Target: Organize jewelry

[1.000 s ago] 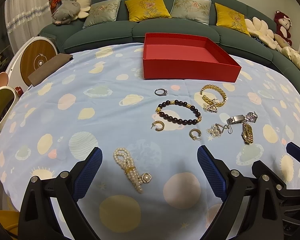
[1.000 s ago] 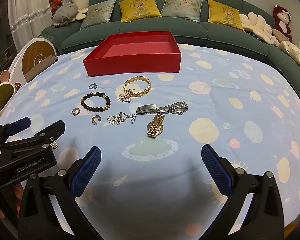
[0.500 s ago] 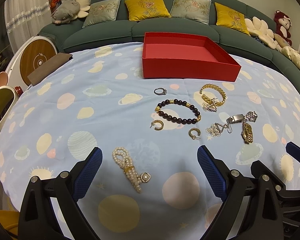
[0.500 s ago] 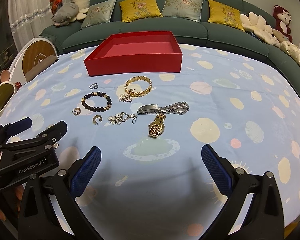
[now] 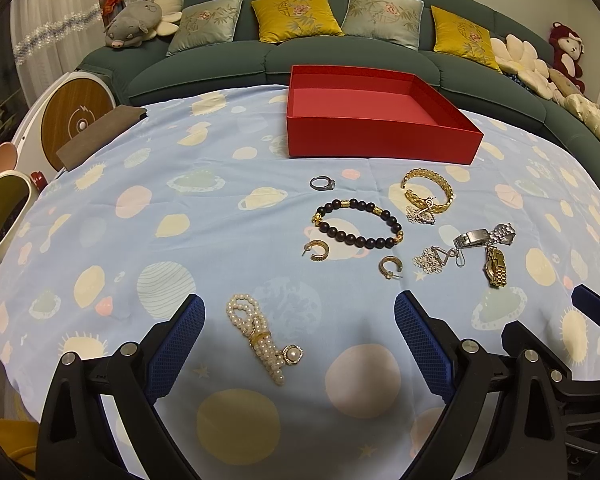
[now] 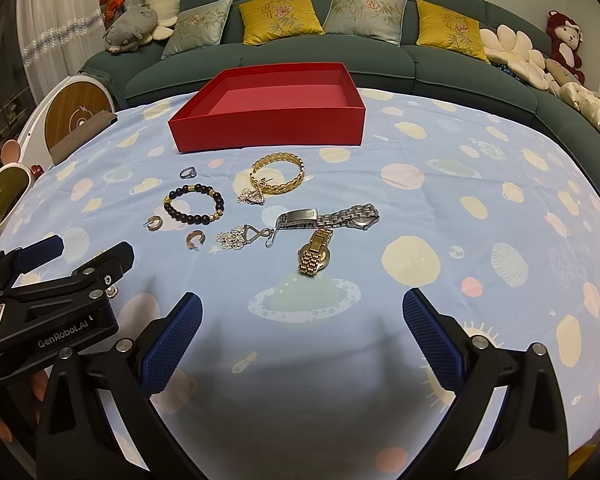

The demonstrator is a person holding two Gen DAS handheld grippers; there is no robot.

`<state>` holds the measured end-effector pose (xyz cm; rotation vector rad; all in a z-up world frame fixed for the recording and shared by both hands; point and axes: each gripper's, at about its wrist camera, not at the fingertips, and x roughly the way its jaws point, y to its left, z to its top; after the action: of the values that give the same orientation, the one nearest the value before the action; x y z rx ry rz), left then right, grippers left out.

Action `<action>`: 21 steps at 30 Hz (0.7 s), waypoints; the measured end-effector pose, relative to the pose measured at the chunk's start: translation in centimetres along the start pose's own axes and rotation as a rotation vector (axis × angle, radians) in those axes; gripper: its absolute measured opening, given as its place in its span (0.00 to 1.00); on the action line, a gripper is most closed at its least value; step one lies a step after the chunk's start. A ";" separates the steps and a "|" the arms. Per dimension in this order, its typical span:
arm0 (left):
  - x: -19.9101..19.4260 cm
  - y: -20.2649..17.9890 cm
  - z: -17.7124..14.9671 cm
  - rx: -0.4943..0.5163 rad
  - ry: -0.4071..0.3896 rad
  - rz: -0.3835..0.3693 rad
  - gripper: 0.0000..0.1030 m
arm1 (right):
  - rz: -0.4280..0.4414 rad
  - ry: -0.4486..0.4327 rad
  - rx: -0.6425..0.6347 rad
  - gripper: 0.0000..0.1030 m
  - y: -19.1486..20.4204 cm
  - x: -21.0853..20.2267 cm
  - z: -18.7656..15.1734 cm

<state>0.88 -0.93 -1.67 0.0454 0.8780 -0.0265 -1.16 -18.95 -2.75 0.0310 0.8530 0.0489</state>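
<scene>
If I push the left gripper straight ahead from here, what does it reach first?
Most likely the pearl bracelet, lying on the tablecloth between the open left gripper fingers, left of centre. Beyond it come the gold hoop earrings; depth is hard to judge.

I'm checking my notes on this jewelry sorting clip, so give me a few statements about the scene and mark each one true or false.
1. The red box has no jewelry in it. True.
2. The left tool is shut on the pearl bracelet. False: it is open, and the pearls lie on the cloth between its fingers.
3. The gold watch lies nearer the right tool than the silver watch does. True.
4. The dark bead bracelet lies inside the box. False: it lies on the tablecloth.
</scene>
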 end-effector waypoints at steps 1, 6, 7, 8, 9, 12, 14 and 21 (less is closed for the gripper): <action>0.0 0.0 0.0 0.001 0.000 0.000 0.90 | 0.000 0.000 0.000 0.95 0.0 0.0 0.0; -0.1 0.2 0.0 -0.003 0.002 -0.003 0.90 | -0.001 0.000 -0.001 0.95 0.0 0.0 0.0; -0.1 0.2 0.0 -0.003 0.002 -0.003 0.90 | -0.001 0.000 -0.001 0.95 0.0 0.0 0.0; -0.1 0.3 0.0 -0.005 0.003 -0.004 0.90 | 0.000 0.000 -0.001 0.95 0.0 0.0 0.0; 0.0 0.3 0.0 -0.006 0.003 -0.005 0.90 | 0.000 0.000 0.000 0.95 0.0 0.0 0.0; -0.1 0.5 0.1 -0.011 0.003 -0.011 0.90 | -0.003 -0.001 -0.002 0.95 0.0 0.0 0.0; 0.0 0.8 0.2 -0.021 0.007 -0.015 0.90 | -0.005 -0.003 0.001 0.95 -0.1 -0.1 0.1; 0.6 3.1 0.9 -0.096 0.028 -0.022 0.90 | 0.008 0.008 0.050 0.95 -1.0 0.5 0.6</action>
<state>2.08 2.14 -1.49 -0.0540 0.9066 -0.0041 -0.38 -19.93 -2.76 0.0816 0.8624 0.0353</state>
